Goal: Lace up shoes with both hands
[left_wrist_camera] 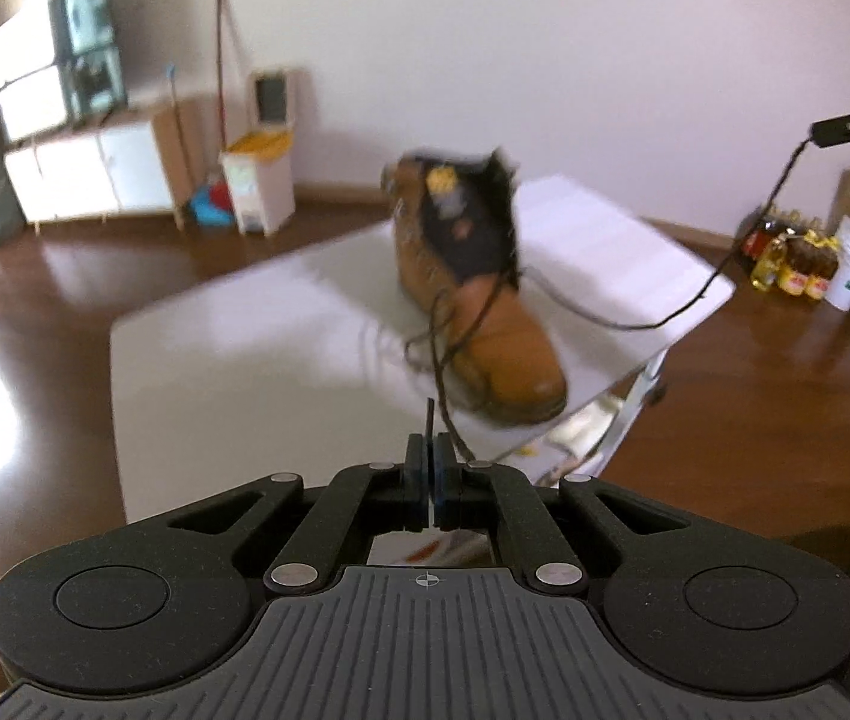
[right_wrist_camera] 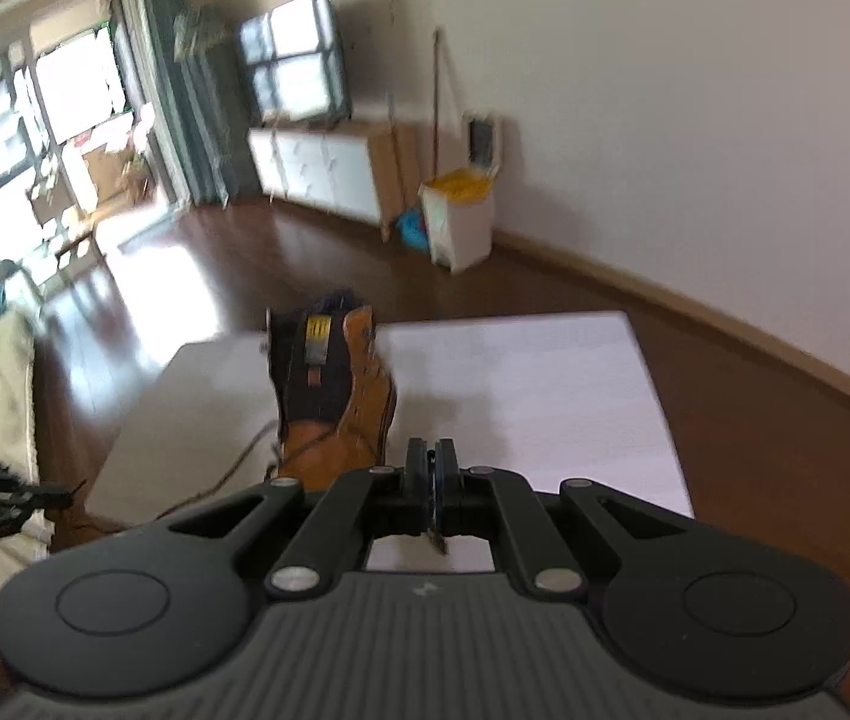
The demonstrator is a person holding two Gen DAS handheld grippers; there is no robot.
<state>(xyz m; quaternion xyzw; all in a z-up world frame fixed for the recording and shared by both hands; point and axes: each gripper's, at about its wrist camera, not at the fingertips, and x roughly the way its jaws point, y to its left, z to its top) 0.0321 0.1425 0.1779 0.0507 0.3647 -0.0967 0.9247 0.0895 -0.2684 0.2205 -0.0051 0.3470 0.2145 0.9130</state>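
**We Hold Both Ends of the Lace**

The brown boot (left_wrist_camera: pixel 479 294) stands on the white table (left_wrist_camera: pixel 245 348), near the front edge. Its toe points toward us. Its black tongue is wide open at the top, so most of the lacing is not done yet.

Our left gripper (left_wrist_camera: pixel 428 450) is squeezed shut on one end of the dark lace (left_wrist_camera: pixel 443 372). The stiff tip pokes up between the pads. The lace runs from there down to the low holes of the boot.

Our right gripper (right_wrist_camera: pixel 431 462) is shut too. A little bit of lace sticks out under its pads. In the left view, the other end climbs from the boot up to it.

We think we hold both ends up and apart so the lace pulls snug and the ends stay free to go through the next holes.

The boot could tip if we tug too hard.
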